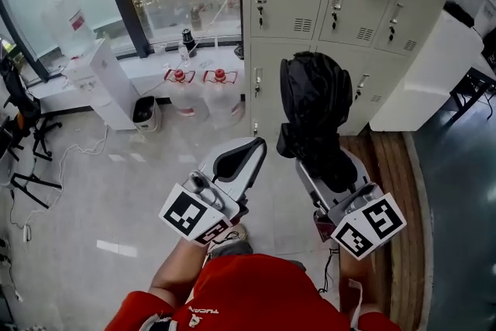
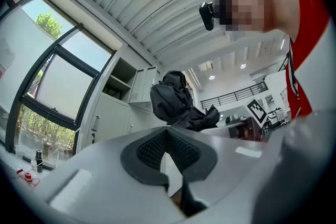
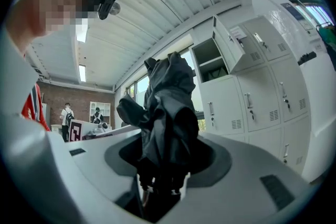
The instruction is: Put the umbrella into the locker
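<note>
Right gripper view, umbrella point(image 3: 167, 107) clamped upright in right tool point(image 3: 168, 157)

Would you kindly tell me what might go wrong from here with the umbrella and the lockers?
The right gripper clamps the black umbrella only near its lower end; the loose bulk above may tip or slip. The open locker sits high in the bank, so loose folds might snag on its door. The left gripper is shut and empty, so nothing steadies the load.
</note>
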`<state>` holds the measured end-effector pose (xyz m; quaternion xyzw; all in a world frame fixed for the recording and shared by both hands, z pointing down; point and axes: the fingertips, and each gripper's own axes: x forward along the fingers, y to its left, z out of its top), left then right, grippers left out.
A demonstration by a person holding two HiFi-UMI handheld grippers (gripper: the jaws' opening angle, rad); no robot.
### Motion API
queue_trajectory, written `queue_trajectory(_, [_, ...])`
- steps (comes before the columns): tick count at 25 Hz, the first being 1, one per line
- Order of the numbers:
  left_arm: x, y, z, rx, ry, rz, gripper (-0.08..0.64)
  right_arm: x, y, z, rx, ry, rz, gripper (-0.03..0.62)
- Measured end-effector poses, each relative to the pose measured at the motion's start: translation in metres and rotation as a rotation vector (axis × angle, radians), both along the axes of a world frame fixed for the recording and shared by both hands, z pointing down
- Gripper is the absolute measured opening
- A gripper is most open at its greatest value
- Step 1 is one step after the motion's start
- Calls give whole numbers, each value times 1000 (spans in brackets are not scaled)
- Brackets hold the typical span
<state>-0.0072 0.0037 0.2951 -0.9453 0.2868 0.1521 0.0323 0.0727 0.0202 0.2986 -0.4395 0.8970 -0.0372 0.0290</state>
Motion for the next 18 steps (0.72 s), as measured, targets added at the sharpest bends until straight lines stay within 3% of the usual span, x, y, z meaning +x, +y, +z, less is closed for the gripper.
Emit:
queue_trajectory(8, [-29,-92,-22,27,22,42,5,-30,-89,-25,17,14,50,209])
queue_trajectory(18, [-31,-160,-31,43,15,87,5,-37,-159,-47,48,32,98,209])
